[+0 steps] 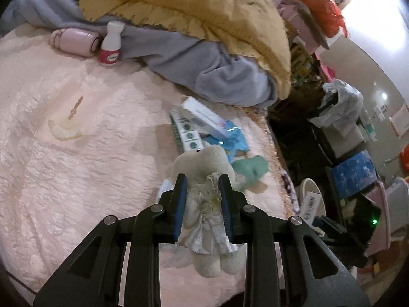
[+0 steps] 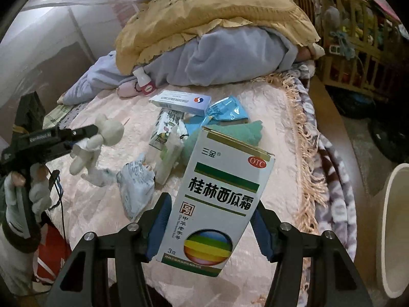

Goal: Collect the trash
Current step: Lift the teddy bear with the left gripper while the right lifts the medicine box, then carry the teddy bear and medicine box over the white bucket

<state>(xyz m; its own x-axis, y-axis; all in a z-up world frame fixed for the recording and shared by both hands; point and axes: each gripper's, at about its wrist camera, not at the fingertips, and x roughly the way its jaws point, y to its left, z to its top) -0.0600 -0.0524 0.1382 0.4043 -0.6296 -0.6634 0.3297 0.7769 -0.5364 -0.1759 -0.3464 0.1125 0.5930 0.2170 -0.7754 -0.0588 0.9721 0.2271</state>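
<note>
Carrying both catches clear of the bed (image 2: pixel 107 204) is the step in hand, as far as these views allow a judgement, and doing it well means keeping each grip steady while the loads travel toward the pale bin (image 2: pixel 395 230) whose rim shows at the right edge of the right wrist view. The soft toy (image 1: pixel 208 204) hangs loosely, so it would be wise for the person to avoid swinging it (its legs dangle below the pads and could catch on the litter beneath). The box should stay upright between the pads, since its smooth card faces could slip if it tilts.

The left gripper (image 1: pixel 203 181) has its jaws drawn nearly together, and the blue pads (image 1: pixel 180 204) press into the waist of the small cream plush figure in its silvery dress, holding it above the pink bedspread. The right gripper (image 2: pixel 211 209) stands at a middling width, clamped on the sides of the white and green medicine box (image 2: pixel 217 204), which is lifted off the bed and fills the middle of that view.

More trash lies on the bedspread: a white and blue carton (image 2: pixel 181 102), a blue foil packet (image 2: pixel 227 112), a crumpled wrapper (image 2: pixel 135 186) and a small bottle (image 2: pixel 144 80) against the grey blanket (image 2: pixel 217 58).
</note>
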